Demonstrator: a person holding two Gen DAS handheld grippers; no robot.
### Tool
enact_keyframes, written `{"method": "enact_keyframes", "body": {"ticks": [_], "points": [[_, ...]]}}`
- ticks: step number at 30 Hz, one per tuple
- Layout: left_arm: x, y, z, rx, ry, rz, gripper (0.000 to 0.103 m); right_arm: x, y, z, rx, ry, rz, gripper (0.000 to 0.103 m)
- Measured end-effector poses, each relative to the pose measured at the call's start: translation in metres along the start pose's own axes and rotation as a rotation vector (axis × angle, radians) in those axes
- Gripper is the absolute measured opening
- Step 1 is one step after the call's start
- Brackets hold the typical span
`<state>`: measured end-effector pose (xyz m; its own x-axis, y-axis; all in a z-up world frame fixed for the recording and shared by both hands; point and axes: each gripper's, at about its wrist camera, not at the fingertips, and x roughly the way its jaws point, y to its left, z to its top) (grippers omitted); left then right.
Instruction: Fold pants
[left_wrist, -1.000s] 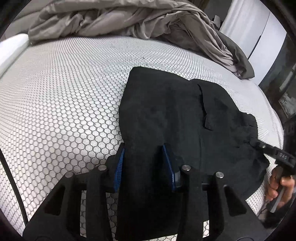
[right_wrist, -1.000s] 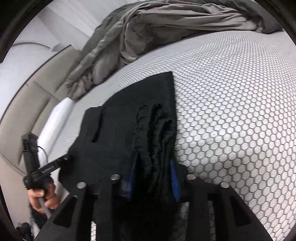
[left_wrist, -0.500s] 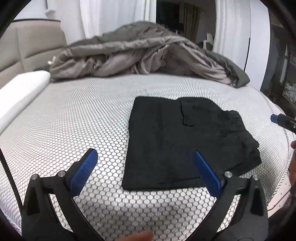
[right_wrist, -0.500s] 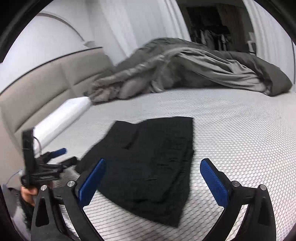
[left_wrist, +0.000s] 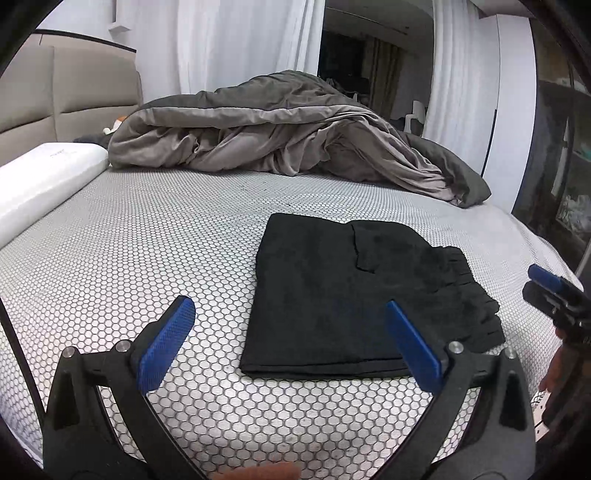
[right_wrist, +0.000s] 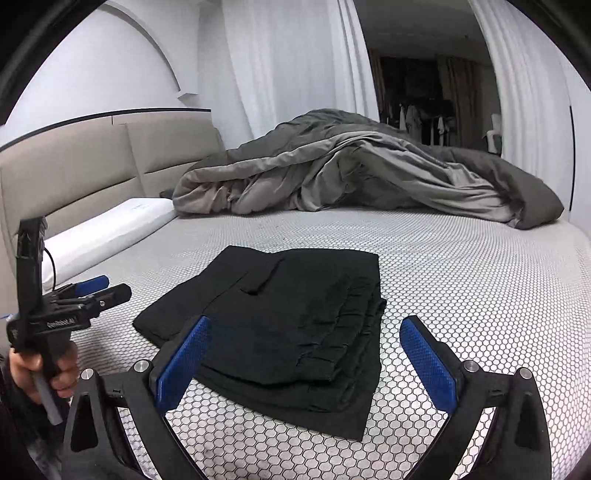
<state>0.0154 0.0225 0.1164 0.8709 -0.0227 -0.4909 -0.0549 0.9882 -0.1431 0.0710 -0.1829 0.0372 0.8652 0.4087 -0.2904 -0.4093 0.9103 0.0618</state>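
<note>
Pants (left_wrist: 343, 295) black, folded in flat rectangle on honeycomb sheet (left_wrist: 147, 240), pocket flap on top; left gripper (left_wrist: 291, 343) and right gripper (right_wrist: 306, 354) both spread wide, holding nothing; lettering on left gripper body unreadable.

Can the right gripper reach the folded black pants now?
Probably yes. The right gripper is open just before the black pants, which lie flat on the mattress; nothing stands between them.

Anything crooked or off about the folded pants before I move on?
Mostly tidy. The black pants lie flat in a folded stack on the honeycomb mattress cover, but the layers are not flush: the gathered waistband end steps back from the bottom layer, which sticks out beneath. Both tongs, left and right, are open, clear of it.
</note>
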Motion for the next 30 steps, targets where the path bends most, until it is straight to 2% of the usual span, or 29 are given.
{"method": "enact_keyframes", "body": {"ticks": [9, 30], "points": [[0.006, -0.012, -0.004, 0.057, -0.010, 0.002, 0.102, -0.010, 0.009, -0.002, -0.015, -0.020, 0.037, 0.103], [0.013, -0.002, -0.001, 0.043, -0.014, 0.014, 0.102, -0.007, 0.013, -0.002, -0.035, -0.039, 0.013, 0.103]]}}
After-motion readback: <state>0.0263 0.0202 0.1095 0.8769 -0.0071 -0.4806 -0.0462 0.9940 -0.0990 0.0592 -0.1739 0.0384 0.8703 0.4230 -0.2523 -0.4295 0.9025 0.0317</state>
